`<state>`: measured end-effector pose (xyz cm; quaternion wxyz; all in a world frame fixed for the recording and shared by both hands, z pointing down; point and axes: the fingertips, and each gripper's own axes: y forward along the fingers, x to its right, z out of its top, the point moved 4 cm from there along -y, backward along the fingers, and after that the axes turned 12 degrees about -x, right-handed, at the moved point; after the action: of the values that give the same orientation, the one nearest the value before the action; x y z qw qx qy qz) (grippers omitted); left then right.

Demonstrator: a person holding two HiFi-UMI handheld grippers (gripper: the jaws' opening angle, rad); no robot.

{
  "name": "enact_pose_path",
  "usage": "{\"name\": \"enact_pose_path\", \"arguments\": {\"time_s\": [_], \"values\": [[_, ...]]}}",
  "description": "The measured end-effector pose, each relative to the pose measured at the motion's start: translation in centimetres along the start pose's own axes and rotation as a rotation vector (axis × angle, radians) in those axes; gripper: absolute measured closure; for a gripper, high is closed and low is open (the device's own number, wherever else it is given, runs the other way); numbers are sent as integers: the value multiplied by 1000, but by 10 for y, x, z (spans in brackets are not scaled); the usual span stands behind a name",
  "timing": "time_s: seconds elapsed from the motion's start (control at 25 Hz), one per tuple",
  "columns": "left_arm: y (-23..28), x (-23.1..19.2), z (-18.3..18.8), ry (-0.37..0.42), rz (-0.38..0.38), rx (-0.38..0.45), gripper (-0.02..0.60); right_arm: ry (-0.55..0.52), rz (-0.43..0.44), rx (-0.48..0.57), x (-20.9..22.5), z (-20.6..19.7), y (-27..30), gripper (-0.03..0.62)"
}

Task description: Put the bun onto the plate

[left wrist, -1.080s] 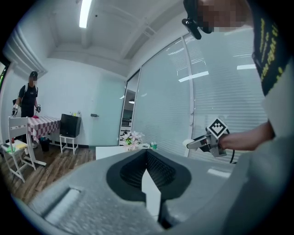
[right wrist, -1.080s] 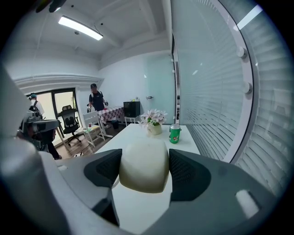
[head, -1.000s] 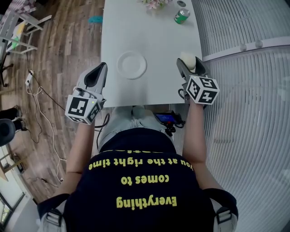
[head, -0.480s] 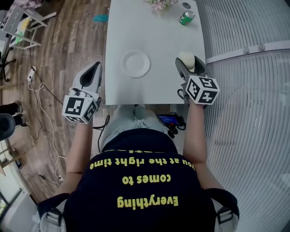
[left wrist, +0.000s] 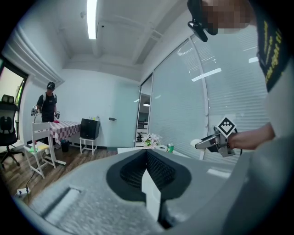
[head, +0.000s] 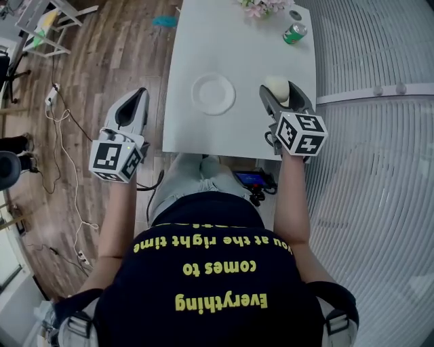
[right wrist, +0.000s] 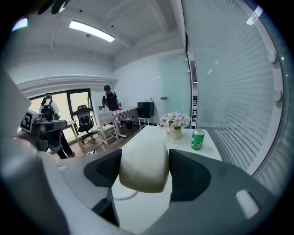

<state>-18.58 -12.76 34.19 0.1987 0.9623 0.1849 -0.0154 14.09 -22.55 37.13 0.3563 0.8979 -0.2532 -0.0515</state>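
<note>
Left gripper [head: 136, 101]: off the table's [head: 237, 57] left edge, over the wood floor [head: 115, 61]. Jaws pressed together, nothing between them.

Right gripper [head: 280, 95]: above the table near its right edge, close to the near right corner. Jaws clenched on the bun [right wrist: 143, 165], one pad against each side. The bun is pale and rounded, held clear of the tabletop.

Plate [head: 213, 93]: white, empty, lying flat left of the bun and apart from it, about midway between the side edges.

Far right corner: green can [head: 294, 33] on its side. Far edge: pot of flowers [head: 263, 7].
</note>
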Motion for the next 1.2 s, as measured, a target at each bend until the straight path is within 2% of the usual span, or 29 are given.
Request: {"name": "enact_pose_path", "arguments": {"time_s": [0.56, 0.84, 1.2], "values": [[-33, -23, -8, -40, 94, 4, 583, -71, 116, -16, -50, 18, 30, 264], [-34, -26, -13, -50, 98, 1, 583, -85, 137, -23, -62, 16, 35, 264], [-12, -23, -25, -74, 65, -25, 583, -83, 161, -43, -69, 10, 46, 264]]}}
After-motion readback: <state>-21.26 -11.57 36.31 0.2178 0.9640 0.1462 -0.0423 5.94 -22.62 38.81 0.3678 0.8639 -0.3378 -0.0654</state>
